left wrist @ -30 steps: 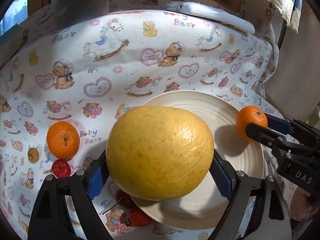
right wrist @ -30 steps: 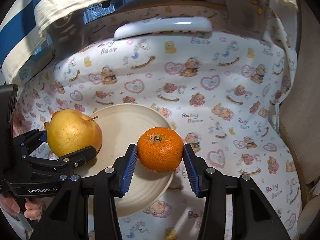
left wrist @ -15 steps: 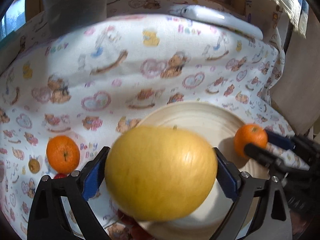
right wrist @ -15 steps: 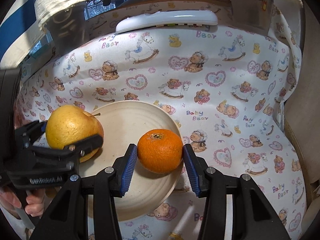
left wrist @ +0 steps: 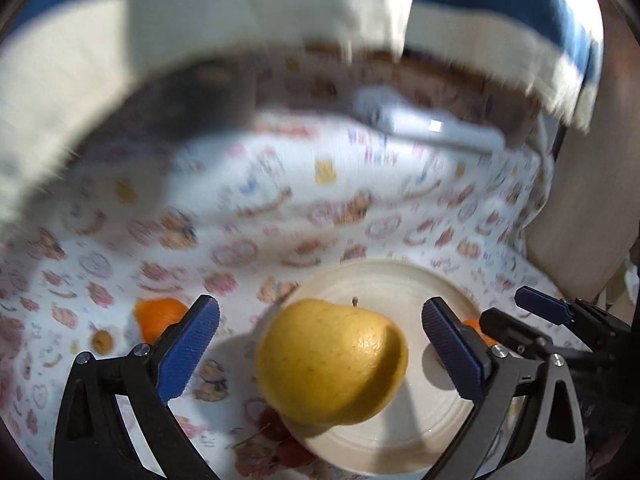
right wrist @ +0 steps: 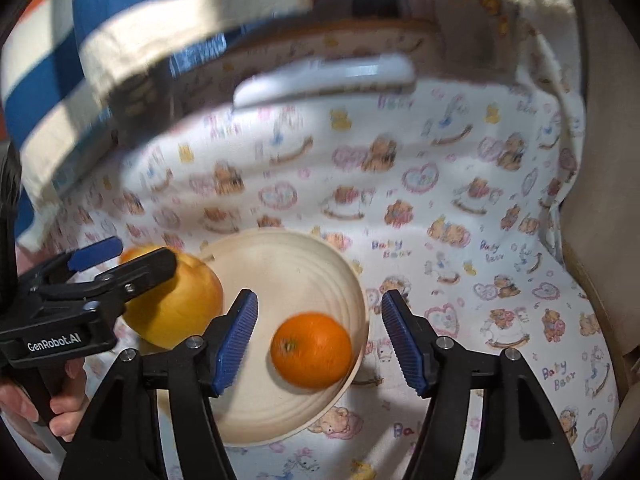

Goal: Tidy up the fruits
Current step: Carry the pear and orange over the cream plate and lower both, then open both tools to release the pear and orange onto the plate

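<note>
Both tools had just been opening. The left tool [left wrist: 320, 344] stood spread wide, its pads clear of the yellow pear [left wrist: 331, 362], which a second before had been pinched between them; the pear was left on the near-left rim of the cream plate [right wrist: 288, 264]. The right tool [right wrist: 318, 338] was likewise spread, and the orange [right wrist: 311, 349], gripped half a second earlier, was seen resting just inside the plate's near-right edge — touched by neither pad. Two fruits were thus judged delivered, with both tools freed for further picks. Counted on the plate: one pear, one orange. Counted on the cloth-covered desk [right wrist: 460, 184], left of the plate: one second orange [left wrist: 158, 318], one small brown fruit [left wrist: 102, 342] and two or three small red fruits [left wrist: 276, 426] at the plate's near-left edge — the blur prevented certainty.
</note>
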A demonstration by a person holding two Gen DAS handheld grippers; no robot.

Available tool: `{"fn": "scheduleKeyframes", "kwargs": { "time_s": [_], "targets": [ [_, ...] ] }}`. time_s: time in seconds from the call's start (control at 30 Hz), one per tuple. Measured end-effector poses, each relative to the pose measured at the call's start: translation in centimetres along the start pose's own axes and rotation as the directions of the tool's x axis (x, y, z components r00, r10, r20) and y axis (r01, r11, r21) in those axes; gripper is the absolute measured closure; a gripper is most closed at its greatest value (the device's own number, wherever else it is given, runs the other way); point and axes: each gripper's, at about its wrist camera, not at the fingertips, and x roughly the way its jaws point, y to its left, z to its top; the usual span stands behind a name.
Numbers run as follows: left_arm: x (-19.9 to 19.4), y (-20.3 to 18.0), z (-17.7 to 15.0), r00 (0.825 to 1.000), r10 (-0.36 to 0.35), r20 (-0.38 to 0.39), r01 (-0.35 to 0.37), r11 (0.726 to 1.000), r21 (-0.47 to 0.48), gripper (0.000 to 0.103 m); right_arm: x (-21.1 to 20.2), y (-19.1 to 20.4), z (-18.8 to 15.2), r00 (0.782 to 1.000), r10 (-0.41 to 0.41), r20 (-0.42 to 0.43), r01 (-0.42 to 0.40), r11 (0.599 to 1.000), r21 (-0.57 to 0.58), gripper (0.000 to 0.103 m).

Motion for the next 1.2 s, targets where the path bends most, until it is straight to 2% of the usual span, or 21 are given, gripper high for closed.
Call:
{"fn": "scheduleKeyframes", "kwargs": {
  "time_s": [0.13, 0.27, 0.37, 0.5, 0.6, 0.7, 0.8, 0.83, 0.93, 1.0, 1.07, 1.13, 1.2],
  "targets": [
    [-3.2, 0.6, 0.2, 0.995, 0.044, 0.091, -0.047, 0.998, 0.035, 0.002, -1.7, 0.1, 0.4, 0.999, 0.001, 0.054, -0.002, 1.000, 0.013, 0.034],
    [-7.0, 2.1, -0.8, 0.979, 0.070, 0.190, -0.078, 0.996, 0.035, 0.002, -3.3, 0.5, 0.6, 0.996, 0.025, 0.091, -0.027, 0.999, 0.021, 0.034],
    [-9.3, 3.5, -1.9, 0.969, 0.081, 0.234, -0.086, 0.996, 0.011, 0.002, -4.5, 1.2, 0.6, 0.992, 0.039, 0.120, -0.041, 0.999, 0.013, 0.033],
    [-12.5, 5.1, -3.8, 0.950, 0.123, 0.286, -0.130, 0.991, 0.007, 0.002, -5.9, 2.3, 0.2, 0.986, 0.068, 0.154, -0.070, 0.997, 0.007, 0.028],
    [-14.1, 6.4, -5.2, 0.938, 0.167, 0.305, -0.177, 0.984, 0.006, 0.001, -6.7, 3.8, -0.3, 0.980, 0.086, 0.180, -0.079, 0.996, -0.044, 0.027],
    [-14.6, 7.8, -6.3, 0.933, 0.179, 0.313, -0.182, 0.983, -0.022, 0.001, -7.0, 5.0, -0.9, 0.972, 0.066, 0.226, -0.047, 0.995, -0.087, 0.018],
    [-13.8, 8.9, -6.6, 0.948, 0.149, 0.281, -0.139, 0.989, -0.056, 0.001, -6.6, 5.5, -1.3, 0.968, 0.045, 0.248, -0.016, 0.993, -0.117, 0.018],
    [-13.6, 9.1, -6.8, 0.948, 0.156, 0.277, -0.145, 0.988, -0.058, 0.001, -6.3, 5.7, -1.5, 0.968, 0.038, 0.249, -0.007, 0.992, -0.125, 0.018],
    [-12.7, 9.3, -7.4, 0.949, 0.185, 0.256, -0.176, 0.983, -0.056, 0.001, -5.1, 6.0, -1.5, 0.980, 0.014, 0.197, 0.014, 0.990, -0.143, 0.018],
    [-12.1, 9.5, -7.6, 0.956, 0.171, 0.239, -0.160, 0.985, -0.068, 0.001, -3.6, 6.1, -1.5, 0.990, -0.073, 0.123, 0.092, 0.983, -0.156, 0.018],
    [-11.6, 9.6, -7.7, 0.962, 0.163, 0.221, -0.148, 0.986, -0.082, 0.001, -2.6, 5.3, -1.6, 0.992, -0.087, 0.089, 0.098, 0.986, -0.134, 0.018],
    [-10.9, 9.9, -7.8, 0.966, 0.161, 0.200, -0.144, 0.985, -0.094, 0.001, -1.2, 4.1, -1.4, 0.989, -0.149, 0.008, 0.149, 0.983, -0.109, 0.019],
    [-10.5, 10.2, -7.9, 0.967, 0.175, 0.183, -0.157, 0.982, -0.109, 0.001, -0.3, 2.8, -1.3, 0.986, -0.149, -0.070, 0.144, 0.987, -0.073, 0.023]
  ]
}}
